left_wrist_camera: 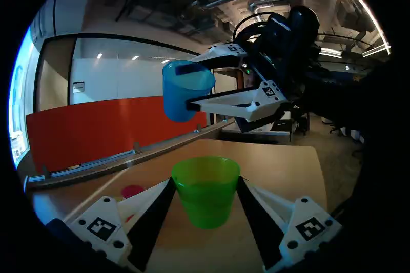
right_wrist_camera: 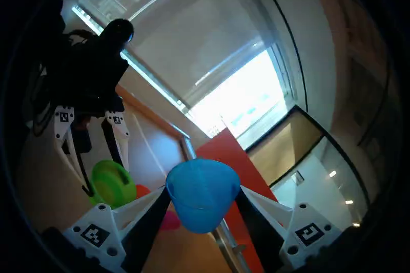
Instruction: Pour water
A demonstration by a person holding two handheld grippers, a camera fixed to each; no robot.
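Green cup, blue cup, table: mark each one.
green cup (left_wrist_camera: 206, 205): left gripper view, front wall below the rim.
blue cup (right_wrist_camera: 202, 215): right gripper view, outer wall facing the camera.
table (left_wrist_camera: 292, 165): left gripper view, bare top behind the green cup.

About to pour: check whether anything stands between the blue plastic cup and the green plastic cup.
Nothing visible does. In the left gripper view, the blue plastic cup, held in the right gripper, hangs above and beyond the green plastic cup in the left gripper, with open air between.
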